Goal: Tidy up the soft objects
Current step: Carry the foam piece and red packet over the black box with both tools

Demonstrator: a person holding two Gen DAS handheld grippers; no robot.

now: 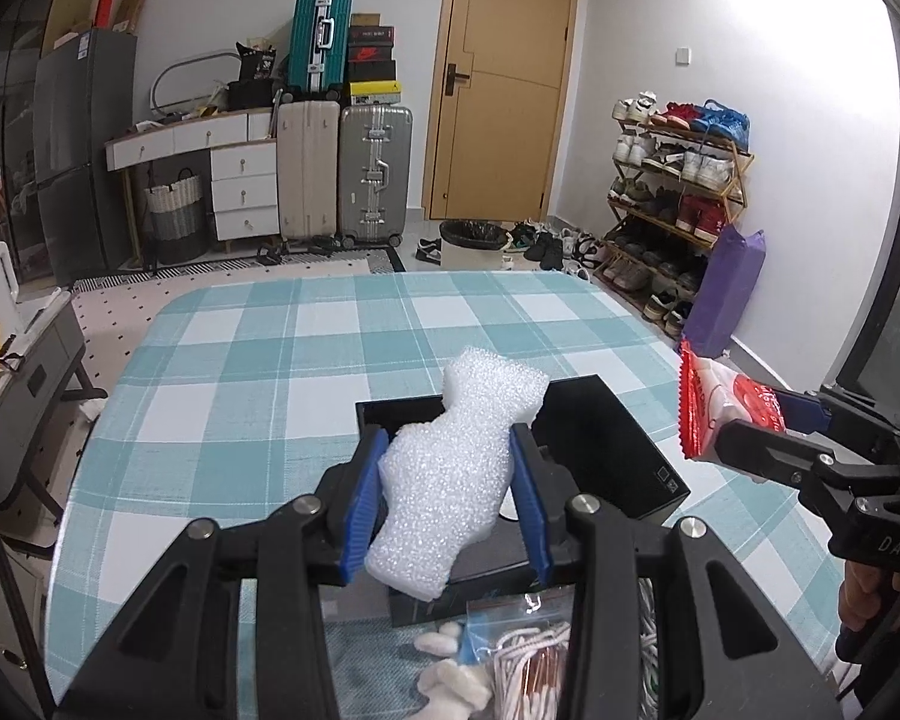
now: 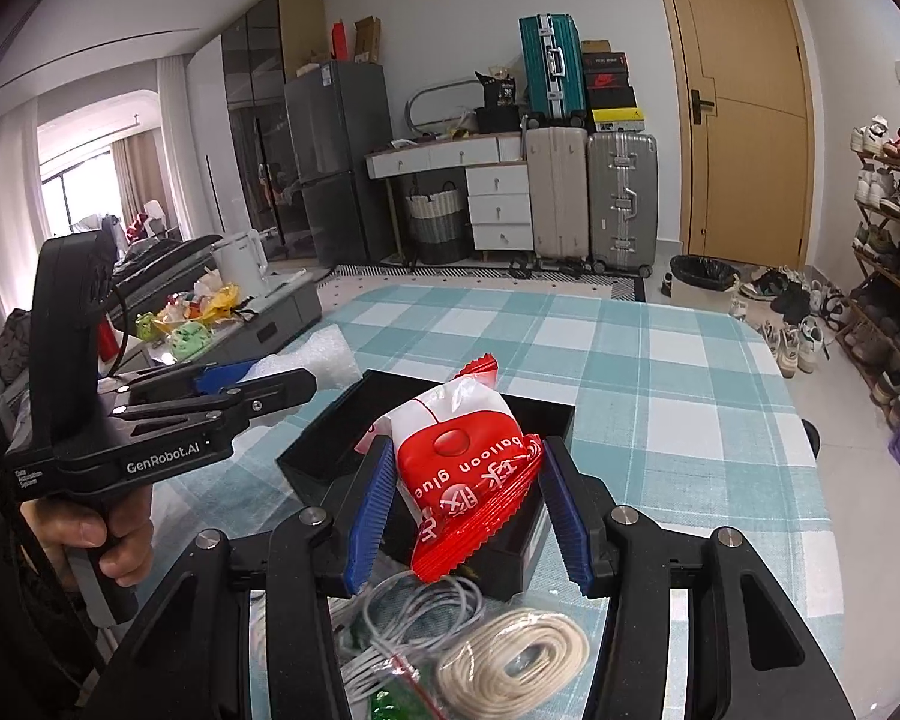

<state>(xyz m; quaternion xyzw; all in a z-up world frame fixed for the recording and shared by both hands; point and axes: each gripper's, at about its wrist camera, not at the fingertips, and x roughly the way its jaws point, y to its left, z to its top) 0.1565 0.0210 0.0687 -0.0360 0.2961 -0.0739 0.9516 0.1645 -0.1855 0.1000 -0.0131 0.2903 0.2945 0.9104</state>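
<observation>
My left gripper (image 1: 447,492) is shut on a white foam piece (image 1: 450,468) and holds it over the open black box (image 1: 606,438) on the checked tablecloth. My right gripper (image 2: 465,504) is shut on a red and white balloon glue packet (image 2: 468,468), held above the same black box (image 2: 324,450). The right gripper with the packet (image 1: 714,408) shows at the right of the left wrist view. The left gripper (image 2: 258,384) with the foam (image 2: 324,360) shows at the left of the right wrist view.
Near the front edge lie a coil of white rope (image 2: 516,660), thin grey wires (image 2: 414,618), a bag of cord (image 1: 534,660) and white cotton pieces (image 1: 450,678). The checked table (image 1: 270,360) stretches ahead. Suitcases, a door and a shoe rack stand beyond it.
</observation>
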